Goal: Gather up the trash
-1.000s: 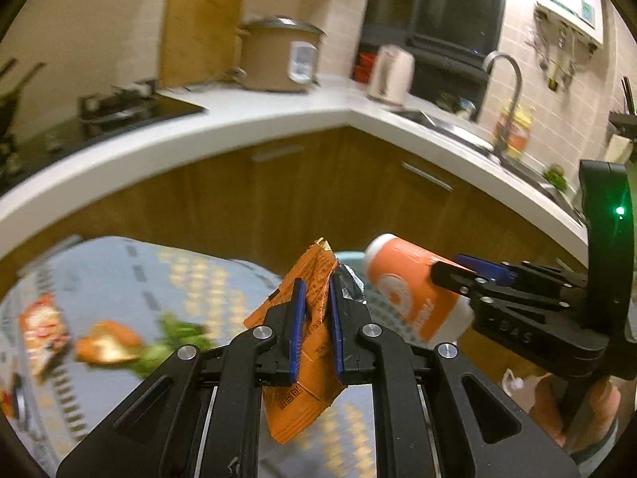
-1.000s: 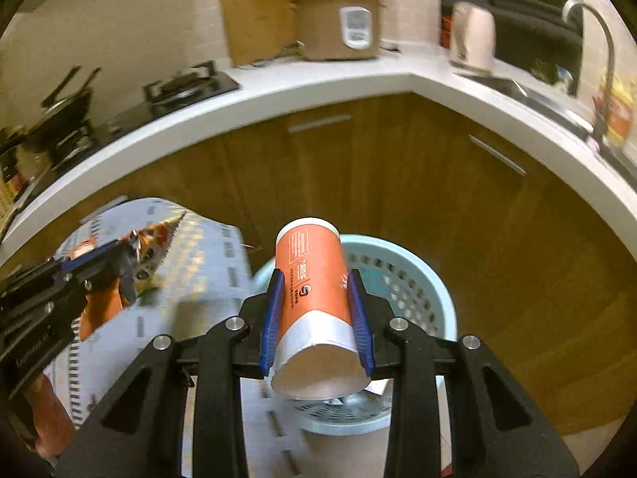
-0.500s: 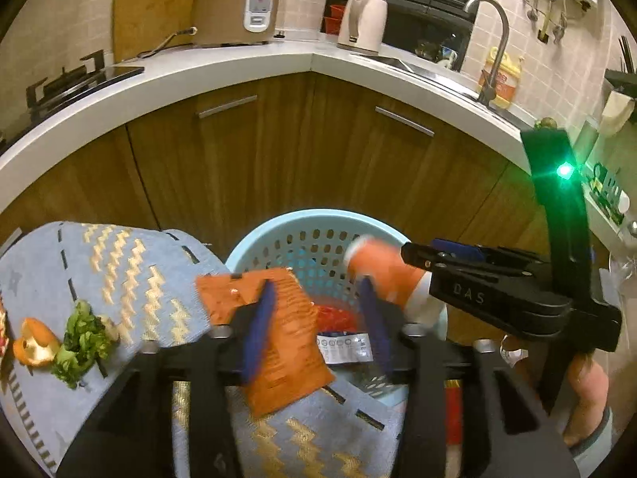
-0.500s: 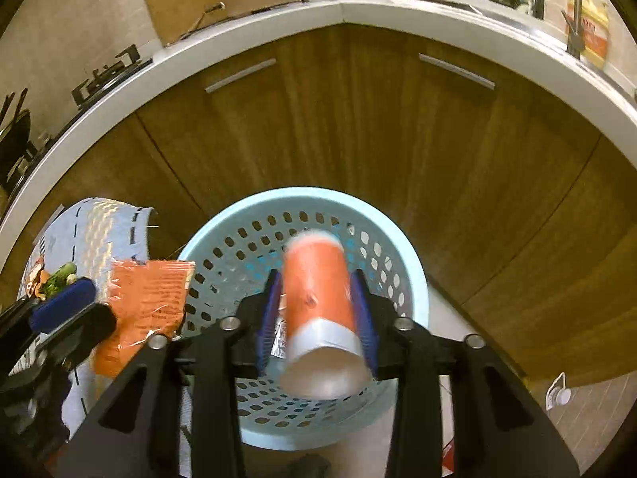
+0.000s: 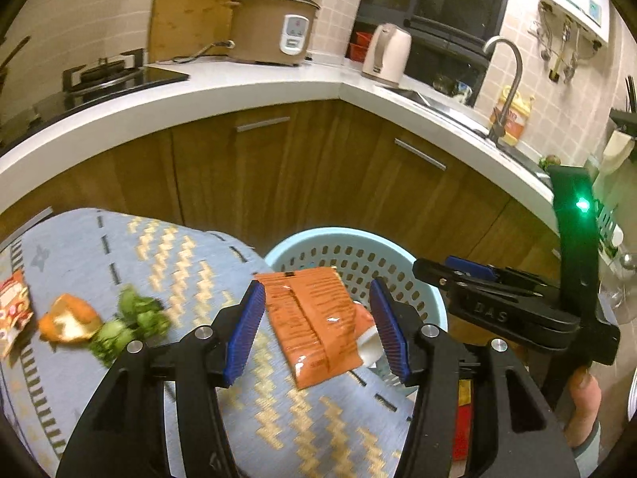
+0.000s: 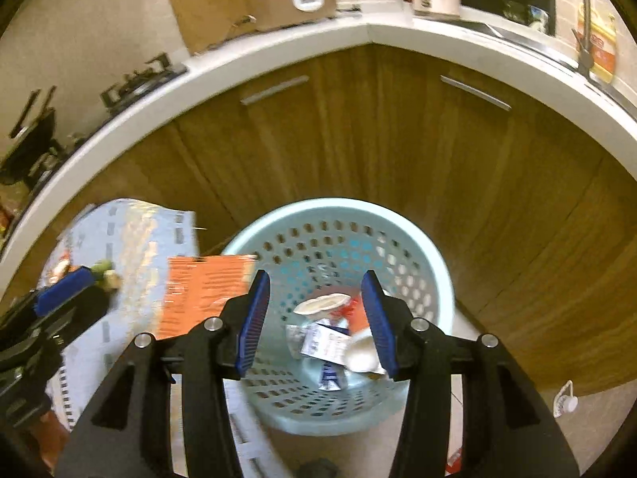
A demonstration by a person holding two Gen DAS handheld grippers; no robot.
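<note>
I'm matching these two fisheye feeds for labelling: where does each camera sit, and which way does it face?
Left wrist: on the left gripper, facing forward and down at the orange wrapper, patterned cloth and blue basket; the right gripper and a hand show.
Right wrist: on the right gripper, looking steeply down into the basket at the orange cup; the left gripper shows.
Shared: basket, wrapper, cloth.

Orange wrapper over blue basket

The left gripper points steeply down, its jaws apart and gripping nothing. The right gripper tilts down likewise; its jaws have just been opening, nothing pressed between them.
</note>
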